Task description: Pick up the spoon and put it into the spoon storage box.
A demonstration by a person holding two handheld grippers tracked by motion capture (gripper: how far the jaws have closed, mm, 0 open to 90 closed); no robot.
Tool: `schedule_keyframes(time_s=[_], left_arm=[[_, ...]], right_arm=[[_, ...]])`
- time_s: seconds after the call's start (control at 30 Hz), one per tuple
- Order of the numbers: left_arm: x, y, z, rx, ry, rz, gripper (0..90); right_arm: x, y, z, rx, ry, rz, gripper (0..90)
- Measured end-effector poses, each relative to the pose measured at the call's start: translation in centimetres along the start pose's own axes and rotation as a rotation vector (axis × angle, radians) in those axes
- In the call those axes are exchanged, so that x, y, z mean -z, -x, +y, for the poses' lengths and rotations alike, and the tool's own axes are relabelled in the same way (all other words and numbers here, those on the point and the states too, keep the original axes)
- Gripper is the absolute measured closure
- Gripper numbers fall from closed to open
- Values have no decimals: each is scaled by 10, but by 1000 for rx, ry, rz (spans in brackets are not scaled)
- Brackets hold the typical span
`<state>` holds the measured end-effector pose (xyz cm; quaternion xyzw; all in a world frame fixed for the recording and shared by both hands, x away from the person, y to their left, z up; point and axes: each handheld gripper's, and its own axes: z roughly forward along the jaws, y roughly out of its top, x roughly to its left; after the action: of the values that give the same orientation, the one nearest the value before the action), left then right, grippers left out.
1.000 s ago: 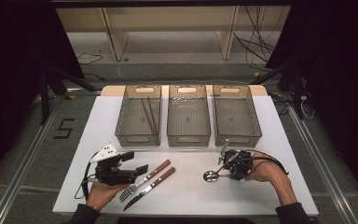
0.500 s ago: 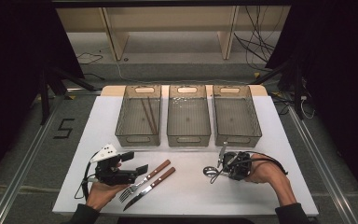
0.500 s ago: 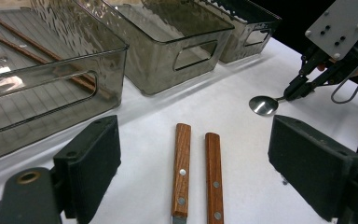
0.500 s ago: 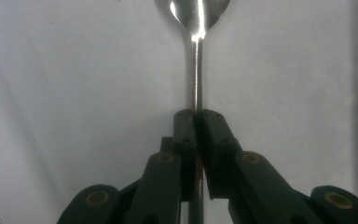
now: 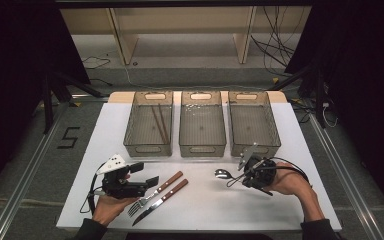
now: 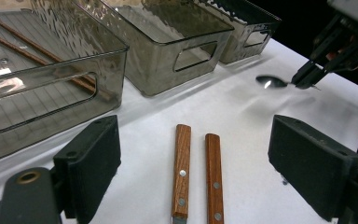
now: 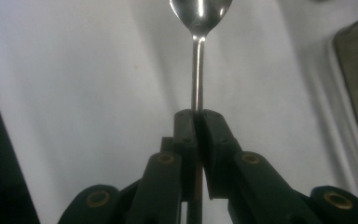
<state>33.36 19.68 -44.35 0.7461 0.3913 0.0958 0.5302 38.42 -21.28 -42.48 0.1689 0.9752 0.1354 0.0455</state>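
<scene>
One overhead camera, two riding close behind each gripper.
High view faces forward-down on the tabletop [image 5: 205,200]; both gripper views share the spoon [image 6: 271,82].

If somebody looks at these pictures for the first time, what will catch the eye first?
Probably the shiny spoon, clamped by its handle in the right hand-held gripper at the table's right front. Next, three smoky clear bins in a row behind. A wood-handled fork and knife lie before the open left hand-held gripper.

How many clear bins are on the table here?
3: left bin holding chopsticks, middle bin, right bin, side by side along the table's far edge.
</scene>
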Motion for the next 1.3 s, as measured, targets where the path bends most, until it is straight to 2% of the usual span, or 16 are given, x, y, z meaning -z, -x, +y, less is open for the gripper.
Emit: schedule_keyframes(time_s=[0.1,0.17,0.3,0.4,0.53,0.67,0.97,1.0,1.07,1.3], left_arm=[[0,0,0,0,0,1,165],[0,-1,0,-1,3,1,165],[0,-1,0,0,7,5,165],[0,-1,0,-4,7,6,165],[0,0,0,-9,13,6,165],[1,1,0,-19,18,1,164],[1,0,0,-16,24,2,164],[1,0,0,-16,24,2,164],[1,0,0,-16,24,3,164],[1,0,0,-16,25,5,164]], right_arm=[[9,1,0,-31,67,9,854],[12,0,1,-75,96,13,854],[16,4,2,-133,163,4,854],[18,7,2,-177,202,-1,854],[21,9,3,-215,235,-9,854],[27,13,6,-256,290,-22,854],[35,22,23,-316,344,-48,853],[35,22,25,-336,345,-42,853],[35,25,27,-330,363,-50,853],[42,34,42,-390,411,-43,854]])
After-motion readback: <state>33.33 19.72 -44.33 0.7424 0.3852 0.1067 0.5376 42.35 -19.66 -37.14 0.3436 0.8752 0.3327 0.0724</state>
